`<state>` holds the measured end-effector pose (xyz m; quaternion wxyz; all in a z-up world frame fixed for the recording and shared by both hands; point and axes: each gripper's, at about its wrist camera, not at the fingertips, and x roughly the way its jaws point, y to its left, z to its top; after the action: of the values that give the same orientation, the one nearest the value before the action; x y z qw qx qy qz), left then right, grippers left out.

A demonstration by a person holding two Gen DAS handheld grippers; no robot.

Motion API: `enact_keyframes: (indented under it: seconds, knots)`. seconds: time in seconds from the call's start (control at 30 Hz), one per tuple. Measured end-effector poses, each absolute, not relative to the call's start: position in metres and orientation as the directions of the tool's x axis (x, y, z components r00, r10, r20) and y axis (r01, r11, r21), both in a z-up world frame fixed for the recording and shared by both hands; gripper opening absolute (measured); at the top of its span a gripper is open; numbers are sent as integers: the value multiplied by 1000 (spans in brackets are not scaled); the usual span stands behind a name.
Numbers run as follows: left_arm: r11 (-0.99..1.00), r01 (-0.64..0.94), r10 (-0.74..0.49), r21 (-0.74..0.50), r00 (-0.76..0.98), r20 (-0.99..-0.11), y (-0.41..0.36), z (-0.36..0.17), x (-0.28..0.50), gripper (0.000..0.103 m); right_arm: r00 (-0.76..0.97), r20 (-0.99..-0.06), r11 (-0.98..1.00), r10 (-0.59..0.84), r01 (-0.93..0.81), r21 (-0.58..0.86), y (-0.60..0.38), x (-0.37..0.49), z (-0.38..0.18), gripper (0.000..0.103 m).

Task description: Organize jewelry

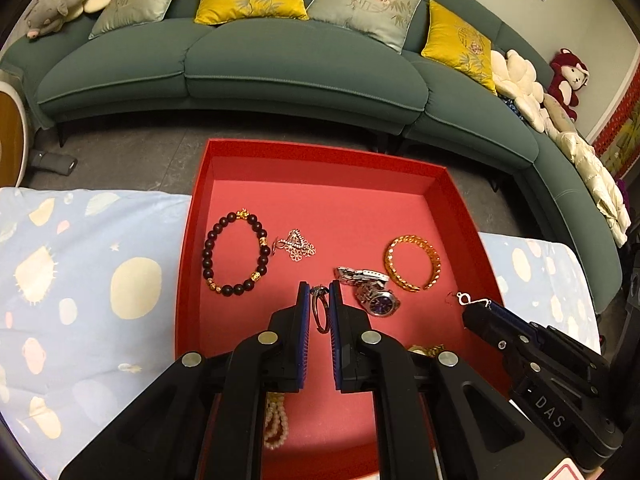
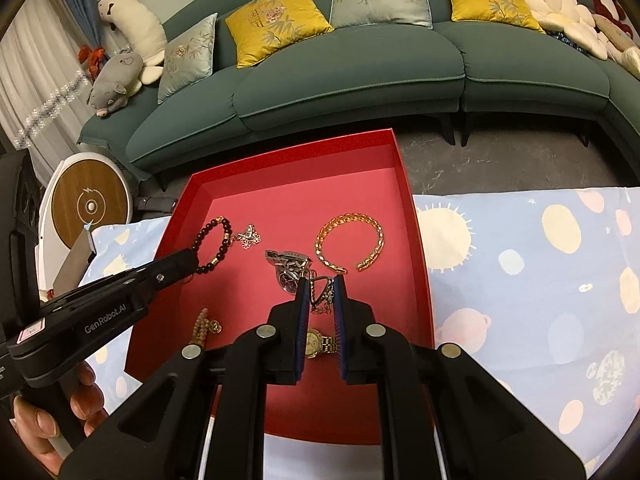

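- In the left wrist view, the left gripper (image 1: 319,294) sits low at centre frame, over the red tray (image 1: 320,148), its blue pads pinching a thin ring (image 1: 322,312) that stands on edge between them.
- Upper left of those tips lies the dark bead bracelet (image 1: 236,252); a small silver pendant (image 1: 298,246) lies just right of it.
- Just right of the tips lies the silver watch (image 1: 374,292), and further up and right the gold bangle (image 1: 414,262).
- At lower right in that view, the right gripper (image 1: 486,306) has its jaws drawn close on a fine silver chain piece (image 1: 466,299) that sticks out to the left of its tip.
- In the right wrist view the same piece (image 2: 322,292) hangs between the blue pads at centre; whether it is an earring or a chain is hard to tell.
- Below those pads lies a gold watch (image 2: 318,342); a pearl strand (image 2: 202,326) lies at lower left of the tray.
- The tray rests on a light blue patterned cloth (image 2: 520,280).
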<state>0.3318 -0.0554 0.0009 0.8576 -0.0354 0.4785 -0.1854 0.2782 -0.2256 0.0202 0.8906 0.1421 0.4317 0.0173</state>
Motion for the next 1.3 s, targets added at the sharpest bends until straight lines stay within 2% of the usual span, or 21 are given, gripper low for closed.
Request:
enact_keyframes:
  seconds: [0.07, 0.1, 0.23, 0.4, 0.5, 0.7, 0.8, 0.93, 1.13, 1.3]
  knots:
    - [931, 284, -344, -229, 473, -811, -56, -2, 334, 7, 622, -768, 959, 152, 97, 268, -227, 281, 15, 13]
    - [933, 281, -338, -224, 475, -813, -56, -4, 334, 11, 622, -770, 959, 141, 108, 262, -228, 281, 14, 13]
    - [929, 250, -362, -274, 449, -817, -45, -7, 336, 15, 643, -755, 952, 126, 136, 275, -234, 277, 17, 22]
    - [924, 225, -381, -308, 490, -784, -24, 16, 317, 16, 692, -715, 957, 102, 127, 259, -239, 257, 47, 24]
    - [929, 235, -368, -285, 527, -766, -12, 37, 294, 16, 723, -683, 955, 102, 121, 271, -242, 237, 71, 33]
    - [946, 242, -320, -217, 585, -745, 9, 68, 238, 16, 765, -638, 957, 85, 116, 267, -243, 182, 112, 33]
    - [945, 220, -326, -242, 575, -750, 21, 72, 219, 16, 772, -631, 962, 77, 108, 250, -238, 151, 121, 33]
    - [952, 202, -306, -230, 590, -747, 34, 67, 182, 16, 770, -635, 971, 58, 104, 215, -227, 110, 117, 41]
    - [946, 206, -324, -251, 551, -769, 36, 52, 157, 16, 734, -674, 969, 88, 94, 229, -218, 74, 92, 41]
    - [948, 248, -310, -201, 556, -772, 30, 46, 144, 16, 702, -709, 986, 61, 69, 153, -211, 66, 74, 41]
